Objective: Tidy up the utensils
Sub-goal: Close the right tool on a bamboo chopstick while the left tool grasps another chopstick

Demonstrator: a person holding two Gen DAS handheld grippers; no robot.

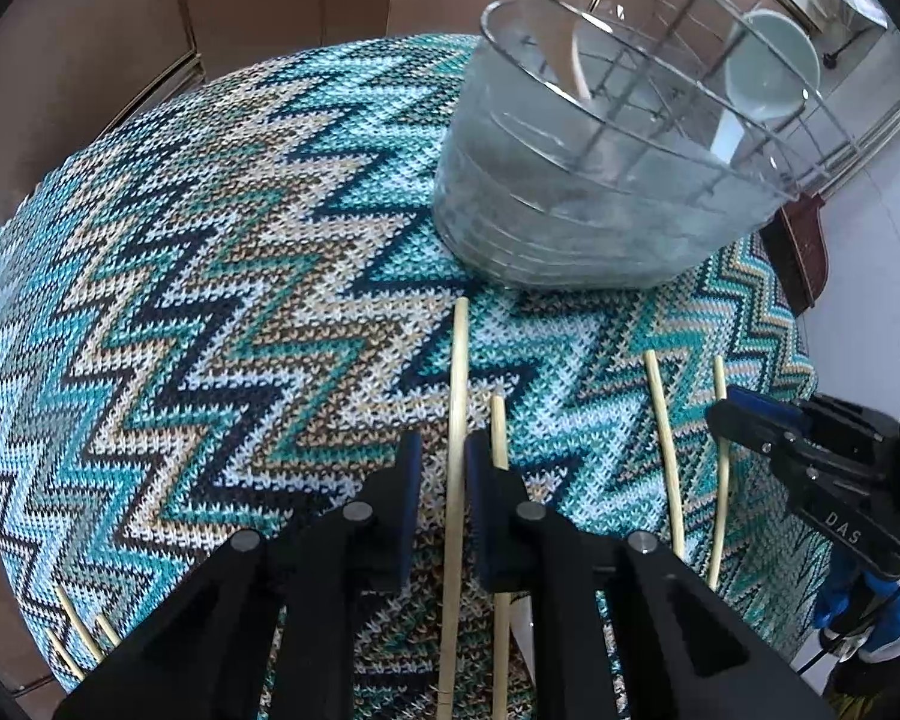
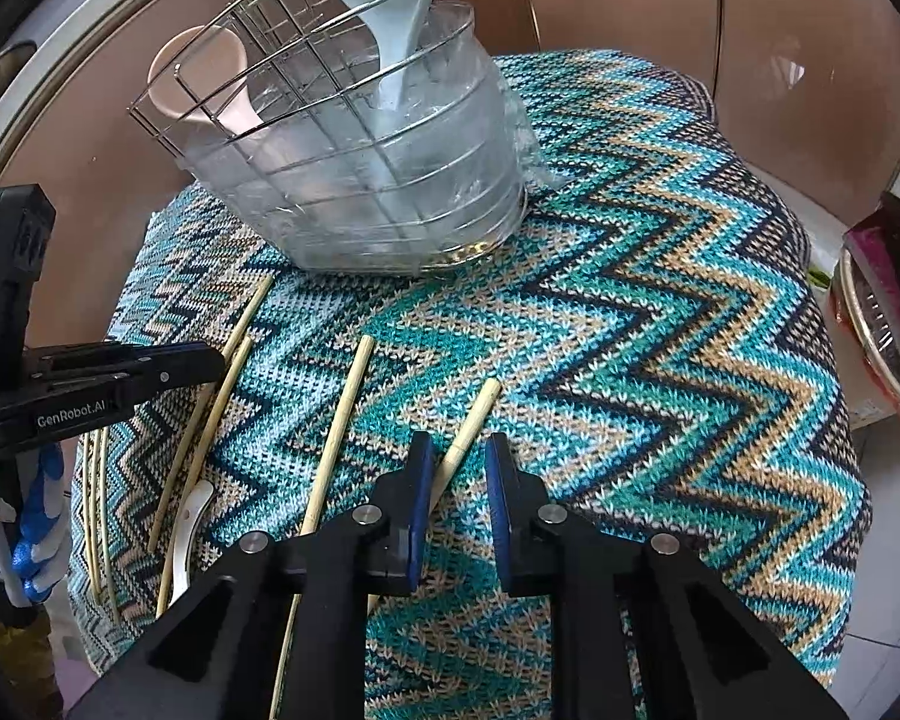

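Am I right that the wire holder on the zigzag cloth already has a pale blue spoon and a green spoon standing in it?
Nearly: the second spoon is pink, not green. The right wrist view shows it beside the pale blue spoon in the wire holder on the zigzag cloth.

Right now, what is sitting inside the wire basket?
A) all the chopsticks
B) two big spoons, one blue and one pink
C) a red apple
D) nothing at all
B, because the right wrist view shows a pale blue spoon and a pink spoon standing in the wire basket, while the chopsticks lie out on the zigzag cloth.
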